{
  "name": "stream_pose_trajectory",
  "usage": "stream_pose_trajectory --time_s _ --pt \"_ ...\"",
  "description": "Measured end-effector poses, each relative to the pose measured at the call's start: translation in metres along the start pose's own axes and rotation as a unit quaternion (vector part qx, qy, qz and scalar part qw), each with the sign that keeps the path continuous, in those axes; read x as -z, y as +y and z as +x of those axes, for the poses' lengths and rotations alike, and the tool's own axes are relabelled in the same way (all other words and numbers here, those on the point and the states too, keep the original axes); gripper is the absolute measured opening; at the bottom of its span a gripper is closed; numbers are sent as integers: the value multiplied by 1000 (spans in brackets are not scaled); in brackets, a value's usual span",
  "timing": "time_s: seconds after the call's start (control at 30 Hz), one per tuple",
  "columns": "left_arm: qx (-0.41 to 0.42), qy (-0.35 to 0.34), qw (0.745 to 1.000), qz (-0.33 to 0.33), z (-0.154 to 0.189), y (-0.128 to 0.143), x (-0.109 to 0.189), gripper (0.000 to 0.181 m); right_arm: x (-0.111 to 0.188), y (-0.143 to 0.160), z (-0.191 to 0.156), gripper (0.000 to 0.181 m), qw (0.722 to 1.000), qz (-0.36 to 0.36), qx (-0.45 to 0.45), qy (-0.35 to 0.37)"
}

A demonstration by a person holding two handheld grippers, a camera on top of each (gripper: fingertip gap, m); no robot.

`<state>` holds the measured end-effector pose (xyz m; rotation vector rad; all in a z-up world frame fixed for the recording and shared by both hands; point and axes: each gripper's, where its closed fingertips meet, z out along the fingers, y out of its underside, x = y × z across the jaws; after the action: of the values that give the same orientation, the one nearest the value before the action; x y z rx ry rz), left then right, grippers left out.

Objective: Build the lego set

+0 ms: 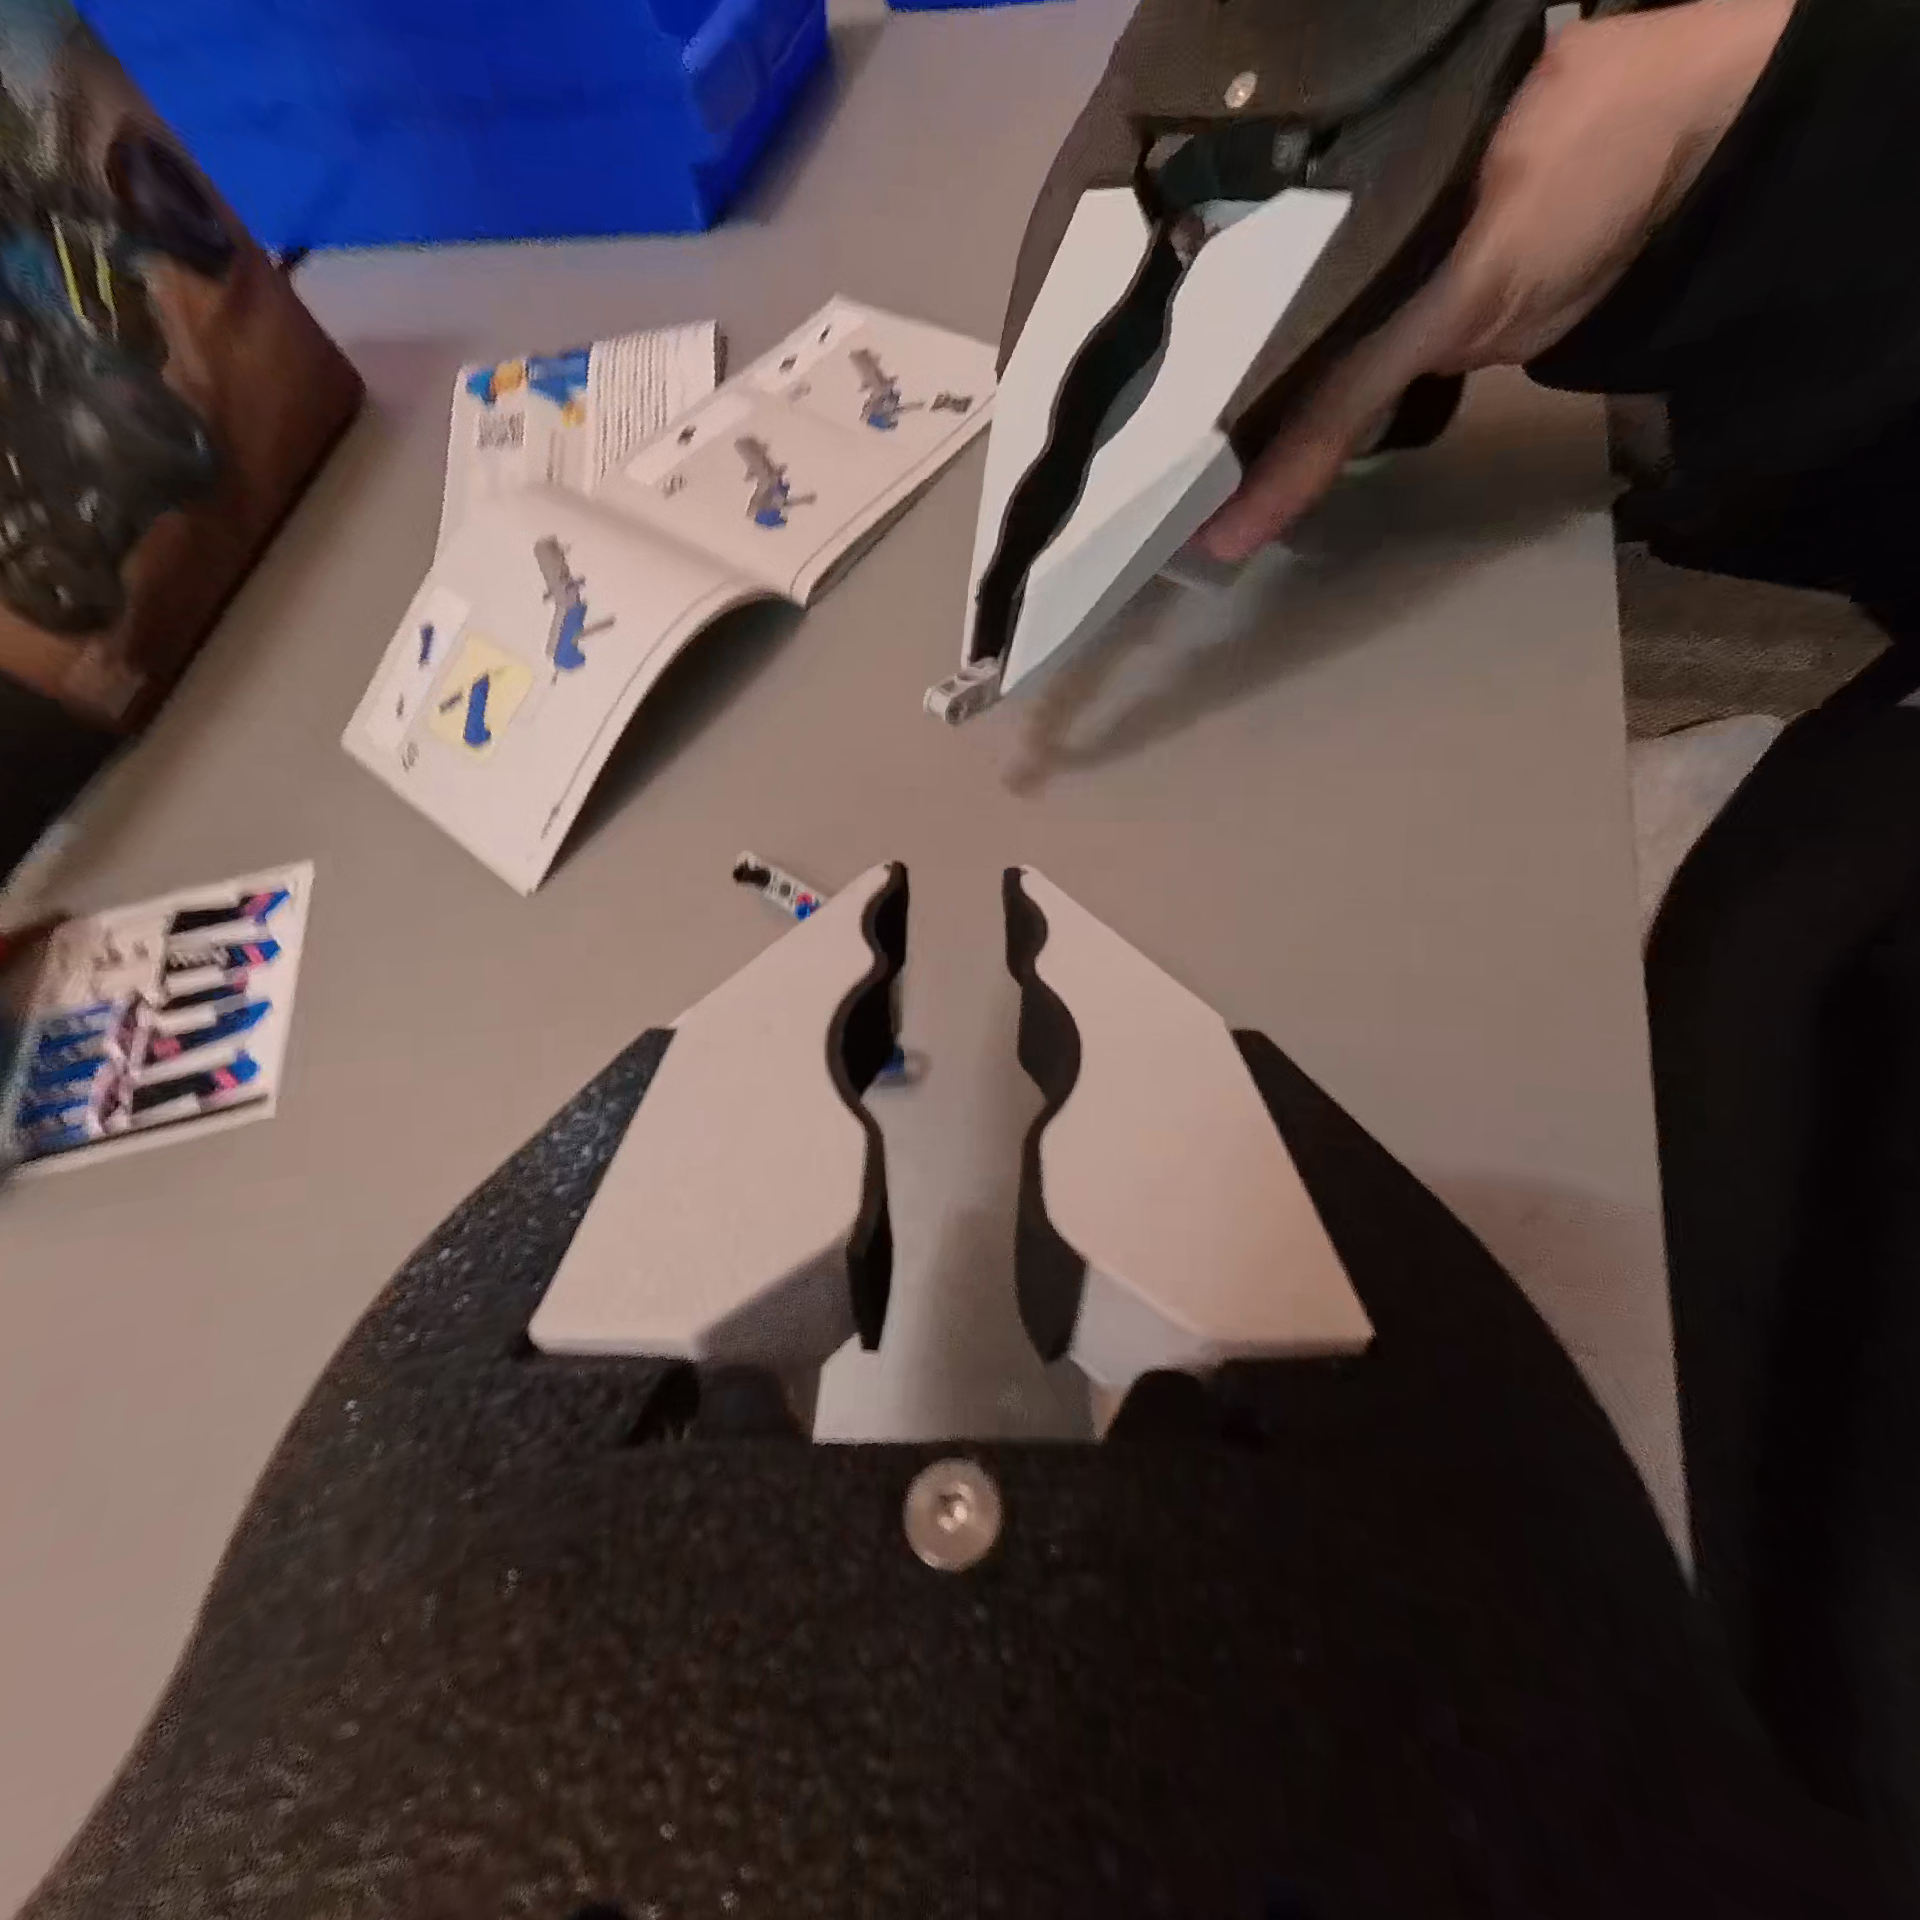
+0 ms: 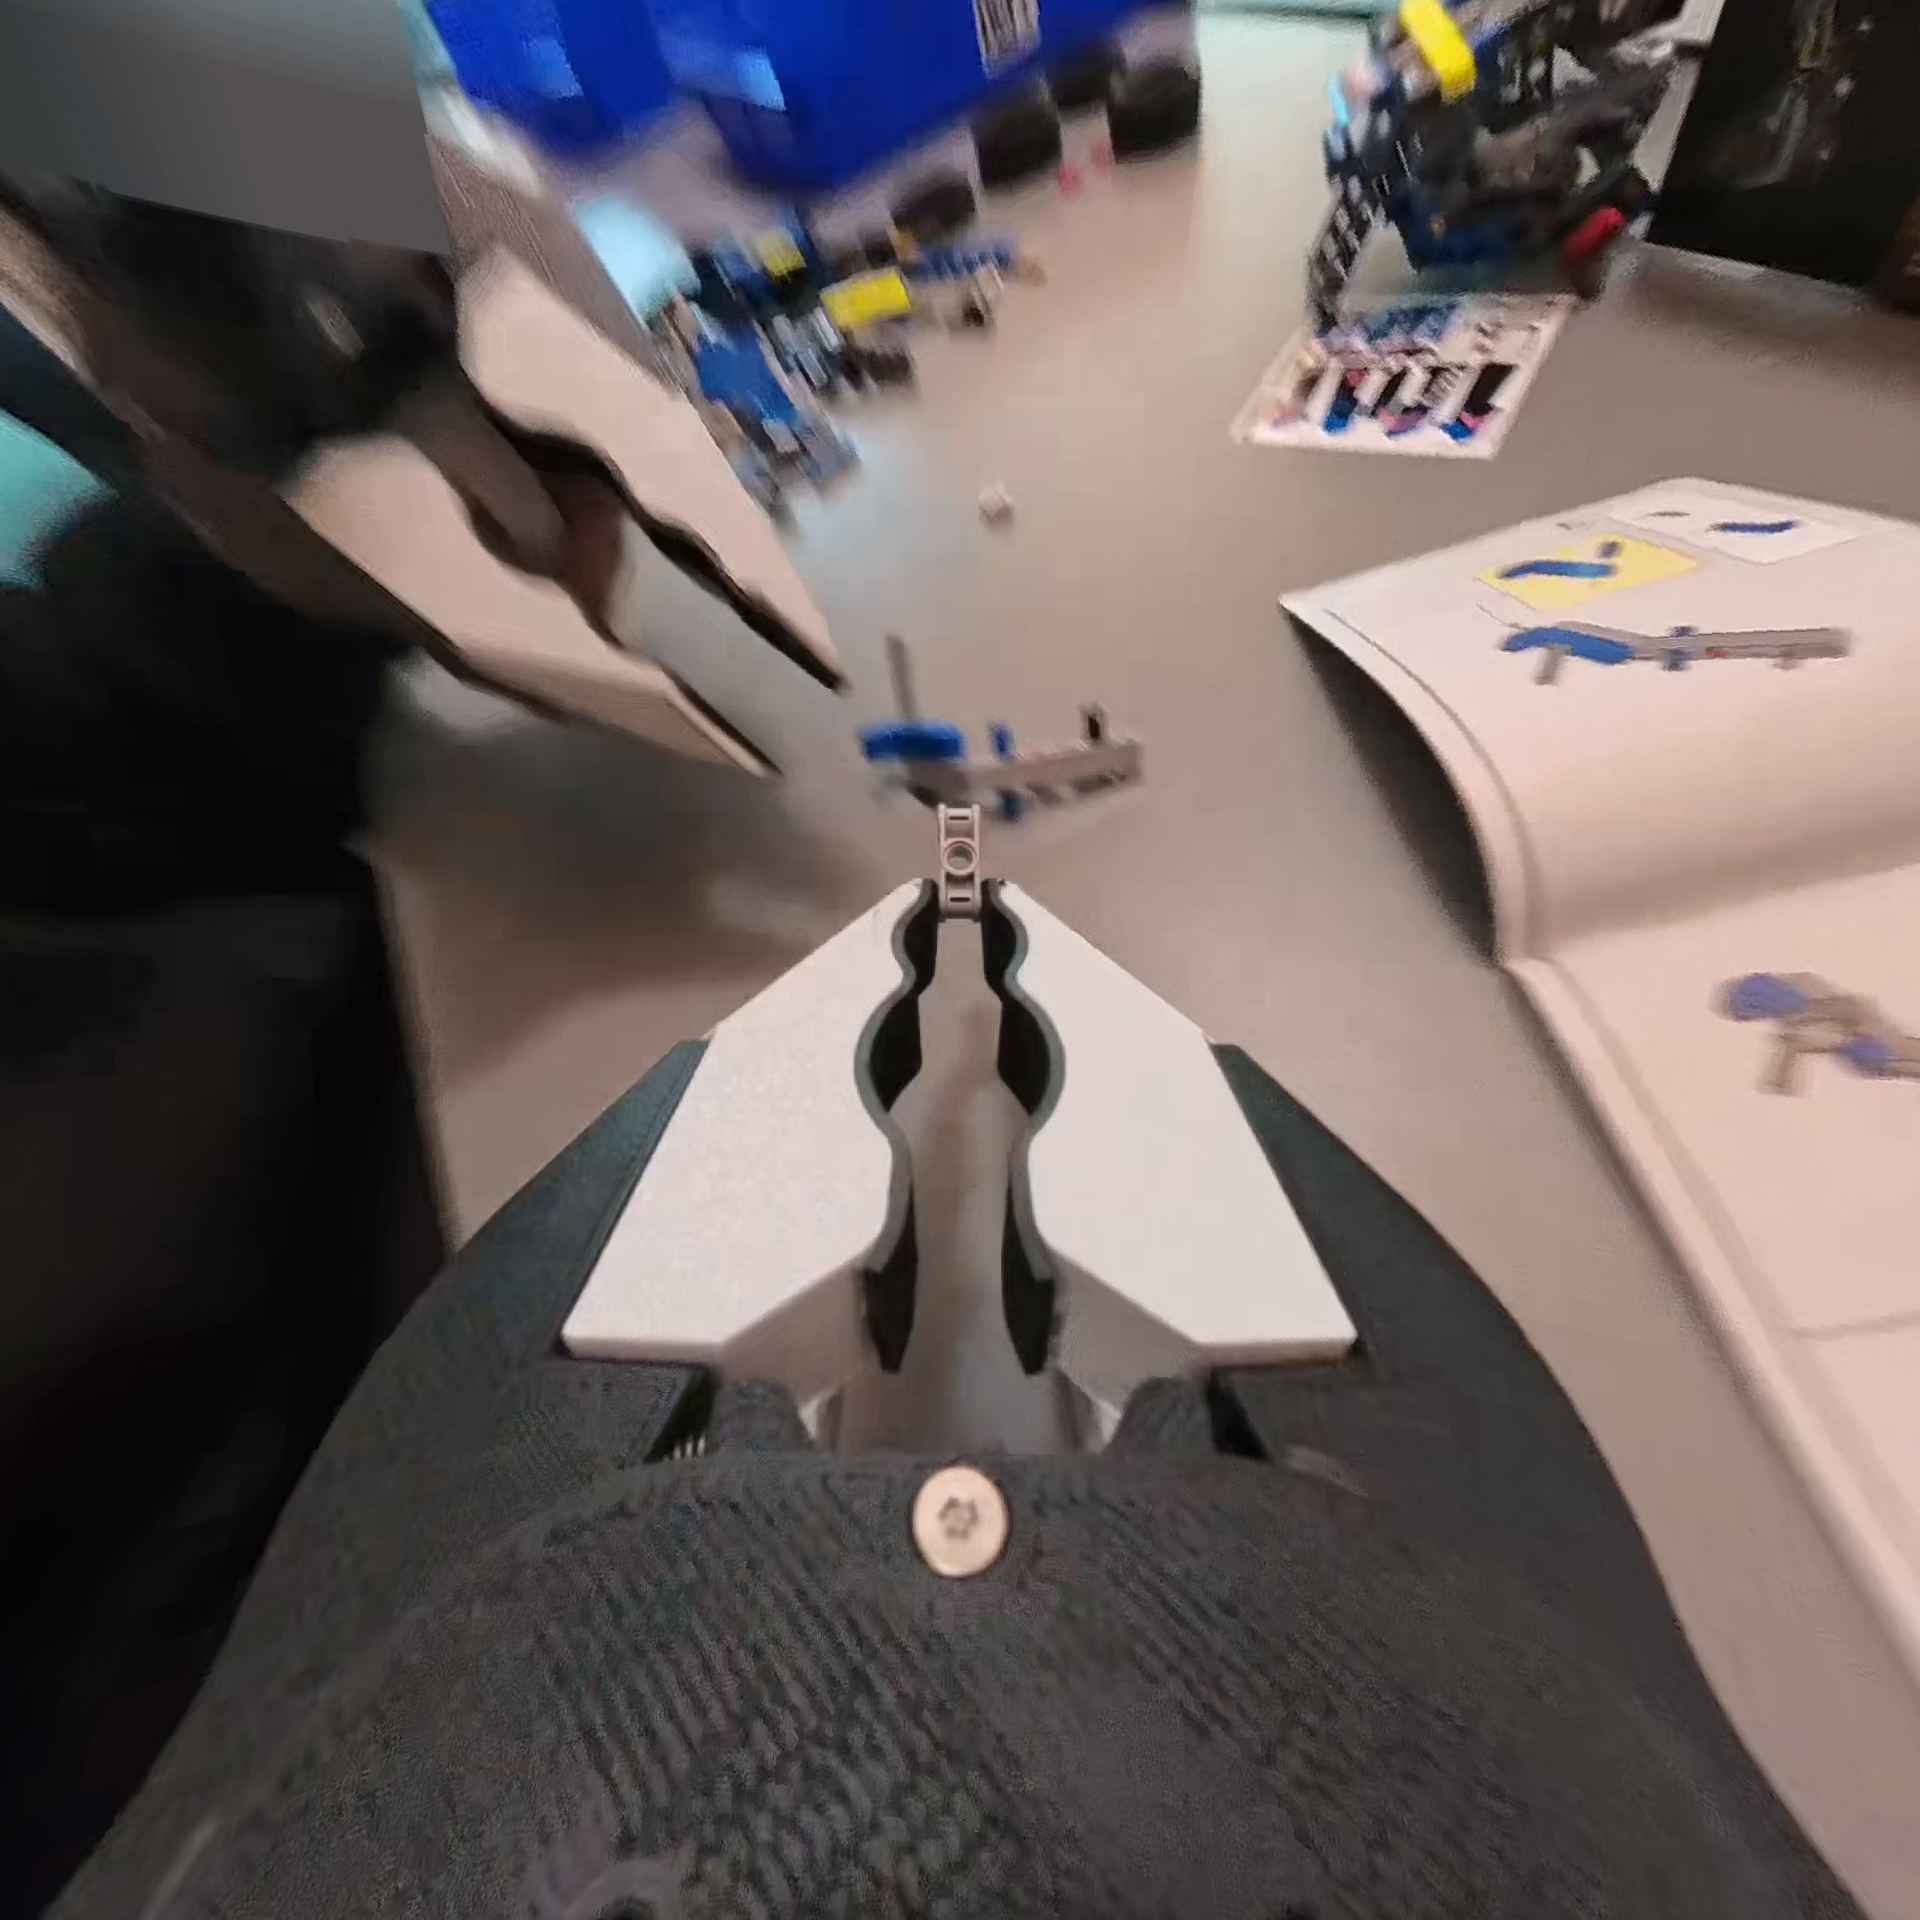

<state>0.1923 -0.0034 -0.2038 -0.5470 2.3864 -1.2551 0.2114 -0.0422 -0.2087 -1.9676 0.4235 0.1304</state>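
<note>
Progress looks early: right hand-held gripper pinches a grey connector above the table, near a small blue-grey subassembly. Left hand-held gripper is spread, empty. Loose pieces remain.

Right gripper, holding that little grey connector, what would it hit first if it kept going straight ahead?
Probably the small grey and blue assembly, which sits just beyond the grey connector pinched in the right gripper. Depth is unclear, so it might pass just above.
</note>
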Motion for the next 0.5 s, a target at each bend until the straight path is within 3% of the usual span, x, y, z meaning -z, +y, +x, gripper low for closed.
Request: stream_pose_trajectory --time_s 0.03,0.2,0.3,0.4,0.5 --pt "-20 -11 1000 10 -1 -5 -1 19 3 -9 -9 7 998 33 -44 -28" --pt "-103 -28 991 86 8 -30 6 22 5 -19 -34 6 977 88 -154 -121" --pt "-139 -50 985 88 14 -32 8 36 -2 -30 -44 6 961 123 -199 -149" --pt "-154 -108 978 89 10 -33 15 35 -11 -36 -53 6 948 140 -231 -170" --pt "-148 -114 980 70 12 -26 15 33 -16 -37 -57 6 942 143 -242 -182"
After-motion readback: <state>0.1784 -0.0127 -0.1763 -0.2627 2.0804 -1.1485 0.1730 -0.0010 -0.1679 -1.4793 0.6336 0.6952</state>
